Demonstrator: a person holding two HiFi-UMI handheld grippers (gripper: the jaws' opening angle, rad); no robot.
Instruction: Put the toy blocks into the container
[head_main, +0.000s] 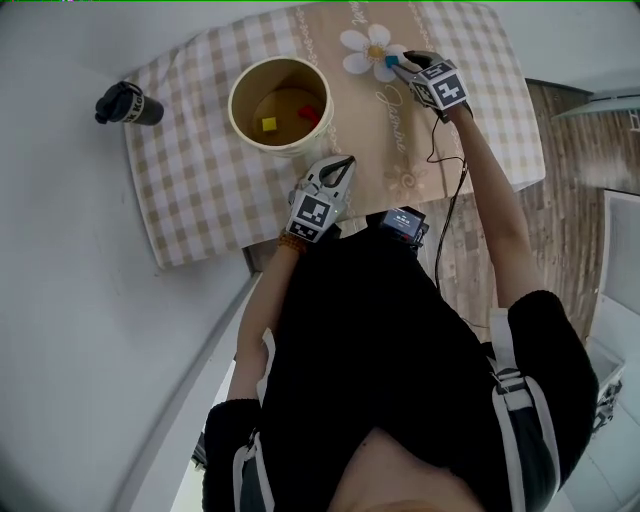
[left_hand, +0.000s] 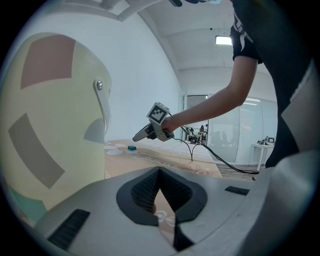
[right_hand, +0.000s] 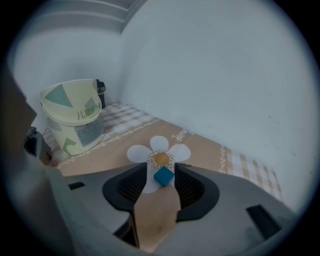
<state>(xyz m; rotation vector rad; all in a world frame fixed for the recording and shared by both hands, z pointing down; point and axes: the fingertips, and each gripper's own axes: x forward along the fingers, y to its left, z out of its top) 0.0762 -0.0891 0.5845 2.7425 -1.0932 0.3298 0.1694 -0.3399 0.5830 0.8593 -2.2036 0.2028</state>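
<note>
Blue block (head_main: 391, 62) lies on the worktop (head_main: 200, 190) at the upper right of the head view, on the printed flower (head_main: 365, 48) of the cloth and well apart from the container (head_main: 233, 100). The right arm reaches out almost straight from the shoulder at the frame's lower right, its forearm bare. The right gripper (head_main: 399, 61) tilts down onto the block. In the right gripper view (right_hand: 161, 165) the jaws are spread with the blue block (right_hand: 163, 176) between their tips. There is a clear gap on the block's left side, and its right corner is at or just beside the right jaw, so it is not pinched. The container (right_hand: 75, 125) stands at that frame's left. Inside it, in the head view, sit a yellow block (head_main: 268, 124) and a red block (head_main: 309, 114). The left arm is bent close to the body, and the left gripper (head_main: 345, 160) sits just below and right of the container. In the left gripper view its jaws (left_hand: 160, 170) are pressed together at the tips with nothing between them. The container wall (left_hand: 50, 125) fills that frame's left, and the right gripper (left_hand: 136, 138) slopes down toward the blue block (left_hand: 132, 148) farther off. A black flask (head_main: 128, 104) lies at the head view's upper left.
</note>
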